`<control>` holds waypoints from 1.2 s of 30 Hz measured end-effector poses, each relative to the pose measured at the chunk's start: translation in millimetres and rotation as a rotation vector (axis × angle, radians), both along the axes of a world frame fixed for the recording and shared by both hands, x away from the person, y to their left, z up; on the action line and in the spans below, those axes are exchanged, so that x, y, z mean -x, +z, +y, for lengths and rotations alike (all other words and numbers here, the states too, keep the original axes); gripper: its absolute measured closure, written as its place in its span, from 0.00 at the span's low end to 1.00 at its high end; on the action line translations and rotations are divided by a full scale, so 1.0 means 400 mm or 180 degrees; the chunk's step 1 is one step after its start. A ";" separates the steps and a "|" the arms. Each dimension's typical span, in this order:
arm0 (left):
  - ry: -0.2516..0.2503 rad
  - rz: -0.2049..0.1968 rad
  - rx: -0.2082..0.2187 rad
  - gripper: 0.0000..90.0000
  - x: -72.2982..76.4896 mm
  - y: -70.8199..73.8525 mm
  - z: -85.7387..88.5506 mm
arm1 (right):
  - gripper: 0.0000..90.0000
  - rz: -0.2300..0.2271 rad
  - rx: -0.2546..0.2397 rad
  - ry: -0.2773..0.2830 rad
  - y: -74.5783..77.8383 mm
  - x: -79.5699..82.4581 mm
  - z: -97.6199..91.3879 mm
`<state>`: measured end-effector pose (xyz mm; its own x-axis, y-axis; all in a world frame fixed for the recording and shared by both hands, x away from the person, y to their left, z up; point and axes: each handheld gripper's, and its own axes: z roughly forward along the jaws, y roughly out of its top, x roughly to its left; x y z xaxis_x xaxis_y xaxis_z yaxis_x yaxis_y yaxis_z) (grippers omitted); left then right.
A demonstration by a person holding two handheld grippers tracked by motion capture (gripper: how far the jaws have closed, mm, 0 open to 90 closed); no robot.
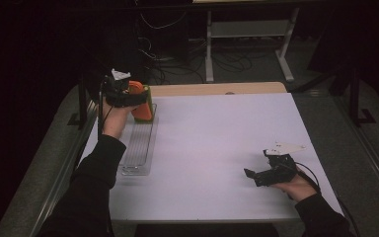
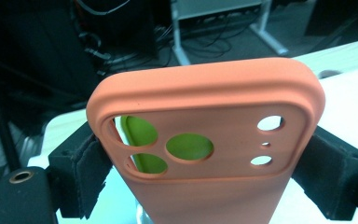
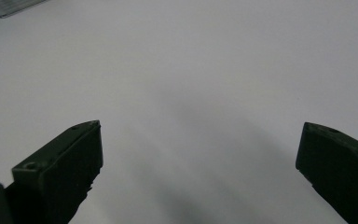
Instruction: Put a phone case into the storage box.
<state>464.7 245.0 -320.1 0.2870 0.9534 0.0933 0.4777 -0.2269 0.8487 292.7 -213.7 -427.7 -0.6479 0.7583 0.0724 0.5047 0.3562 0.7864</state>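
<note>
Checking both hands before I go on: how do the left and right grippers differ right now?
The left gripper is clamped on an orange phone case; the right gripper holds nothing, jaws wide apart. The left is raised over the clear tray at the table's far left; the right sits low near the white table. Both have black jaws.

white bench with a wooden strip at the far edge, tangle of cables and a grey stand on the floor behind.

Hand-held gripper jaws wide apart over bare white table.
</note>
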 end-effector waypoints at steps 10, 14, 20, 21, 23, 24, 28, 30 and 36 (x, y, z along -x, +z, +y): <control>0.0231 0.0175 -0.0087 0.14 -0.028 -0.069 -0.015 | 0.00 -0.0011 0.0002 -0.0002 0.000 0.001 -0.001; 0.0276 0.0193 -0.0155 0.14 -0.038 -0.081 -0.019 | 0.00 -0.0009 0.0003 0.0008 0.000 0.000 -0.001; 0.0328 0.0273 -0.0245 0.13 -0.051 -0.099 -0.024 | 0.00 -0.0007 0.0000 0.0016 0.001 0.001 0.000; 0.0343 0.0276 -0.0247 0.13 -0.053 -0.103 -0.025 | 0.00 -0.0007 0.0002 0.0019 0.001 0.001 0.000; 0.0354 0.0303 -0.0250 0.13 -0.057 -0.108 -0.025 | 0.00 -0.0006 -0.0002 0.0019 0.001 0.002 0.000; 0.0366 0.0314 -0.0255 0.13 -0.059 -0.110 -0.024 | 0.00 -0.0002 -0.0004 0.0016 0.002 0.002 0.000; 0.0397 0.0308 -0.0261 0.13 -0.067 -0.119 -0.024 | 0.00 -0.0001 -0.0002 0.0018 0.001 0.002 0.000; 0.0418 0.0282 -0.0237 0.12 -0.071 -0.123 -0.025 | 0.00 0.0003 0.0005 0.0022 0.001 0.002 0.001; 0.0406 0.0277 -0.0162 0.07 -0.080 -0.131 -0.023 | 0.00 0.0000 0.0004 0.0021 0.001 0.002 0.001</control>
<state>496.8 235.9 -372.4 0.1731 0.9773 0.1224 0.5766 -0.2013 0.7919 291.8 -213.4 -427.1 -0.6529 0.7541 0.0714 0.5023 0.3604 0.7860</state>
